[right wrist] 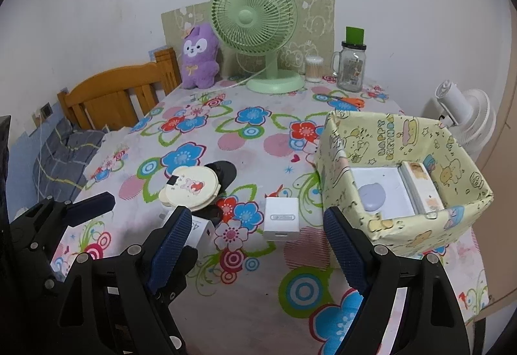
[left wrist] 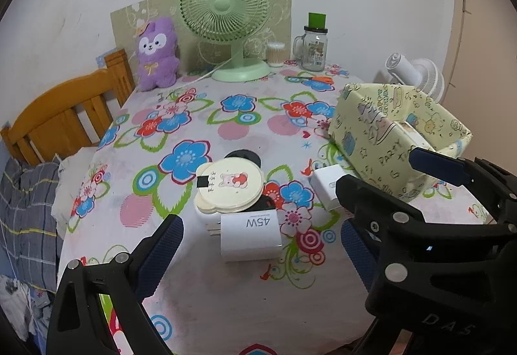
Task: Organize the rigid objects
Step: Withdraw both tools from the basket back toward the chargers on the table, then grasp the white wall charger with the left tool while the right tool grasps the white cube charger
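Looks like someone's bedroom at home: wooden bed (right wrist: 119,93) off to the left, plush toy (right wrist: 198,56) and fan (right wrist: 255,22) ahead on a floral tablecloth (right wrist: 258,141).

Tablecloth (left wrist: 200,284) white, blue-red floral; box (right wrist: 416,225) pale yellow cartoon print; fan (left wrist: 226,5) mint green; plush (left wrist: 156,54) purple.

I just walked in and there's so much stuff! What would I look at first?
Probably the big green fan at the back of the flowery table, with the purple plush bunny sitting to its left. Next, the yellow party box on the right, and the white chargers lying in front.
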